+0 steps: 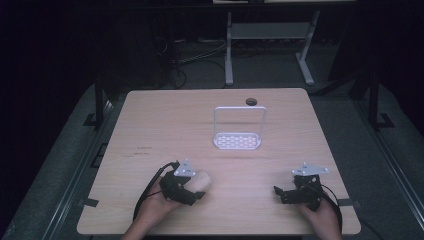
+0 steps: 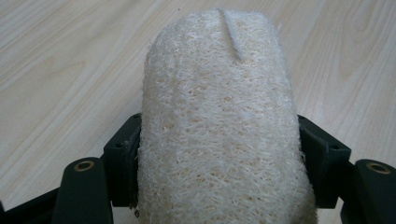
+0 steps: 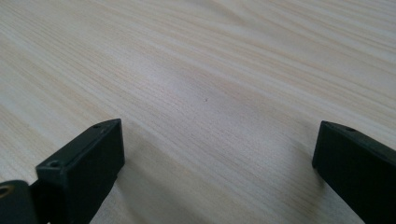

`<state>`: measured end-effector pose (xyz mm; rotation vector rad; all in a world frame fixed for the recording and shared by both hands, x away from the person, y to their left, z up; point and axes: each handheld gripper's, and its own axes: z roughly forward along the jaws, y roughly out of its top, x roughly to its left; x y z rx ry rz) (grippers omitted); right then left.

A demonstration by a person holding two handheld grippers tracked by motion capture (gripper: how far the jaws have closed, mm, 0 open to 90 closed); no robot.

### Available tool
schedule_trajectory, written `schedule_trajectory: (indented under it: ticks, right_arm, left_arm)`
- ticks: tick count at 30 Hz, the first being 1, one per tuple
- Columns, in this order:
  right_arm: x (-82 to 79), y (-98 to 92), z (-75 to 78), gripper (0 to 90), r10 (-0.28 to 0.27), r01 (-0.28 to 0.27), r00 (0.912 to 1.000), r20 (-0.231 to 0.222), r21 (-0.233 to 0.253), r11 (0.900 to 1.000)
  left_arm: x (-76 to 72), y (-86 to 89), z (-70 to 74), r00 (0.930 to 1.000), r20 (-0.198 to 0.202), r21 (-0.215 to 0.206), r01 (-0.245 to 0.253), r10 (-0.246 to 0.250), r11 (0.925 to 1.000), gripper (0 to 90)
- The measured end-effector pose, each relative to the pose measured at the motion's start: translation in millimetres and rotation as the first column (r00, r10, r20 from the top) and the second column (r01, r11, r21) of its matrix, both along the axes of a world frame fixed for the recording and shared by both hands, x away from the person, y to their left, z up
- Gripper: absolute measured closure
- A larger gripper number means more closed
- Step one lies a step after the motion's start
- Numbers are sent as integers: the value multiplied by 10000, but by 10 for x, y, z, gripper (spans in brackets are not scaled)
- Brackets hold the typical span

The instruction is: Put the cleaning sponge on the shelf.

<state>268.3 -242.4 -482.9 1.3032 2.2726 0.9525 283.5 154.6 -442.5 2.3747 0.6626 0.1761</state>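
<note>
Left tongs (image 1: 199, 194) sit at the lower left of the high view, clamped on a loofah sponge (image 1: 201, 181). In the left gripper view the loofah sponge (image 2: 219, 130) fills the middle of the frame, both jaws pressed against its flanks low down, its rounded far end pointing to the top of the frame over bare wood. I cannot tell whether its underside rests on the worktop (image 1: 165, 125) or is just clear of it.

Right tongs (image 1: 278, 192) are at the lower right of the high view, jaws spread wide and holding nothing; the right gripper view shows plain wood grain between them.

A white wire rack (image 1: 238, 127) with a slotted base stands upright in the centre of the high view, well apart from both tongs.

Judgement: the step in hand is carrying the sponge, probably toward the rack. To do it well I keep the squeeze moderate, since the fibre is soft and will deform or slip if overpressed. I lift straight before travelling, keep the long axis level, and hold the right tongs clear.
</note>
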Motion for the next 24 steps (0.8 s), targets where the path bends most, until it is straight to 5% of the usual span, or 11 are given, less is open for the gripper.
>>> schedule_trajectory:
  ticks: [24]
  right_arm:
    - [0,0,0,20,1,-1,10000,0,-1,10000]
  left_arm:
    - [209,-167,183,9991,384,-360,212,-199,9991,290]
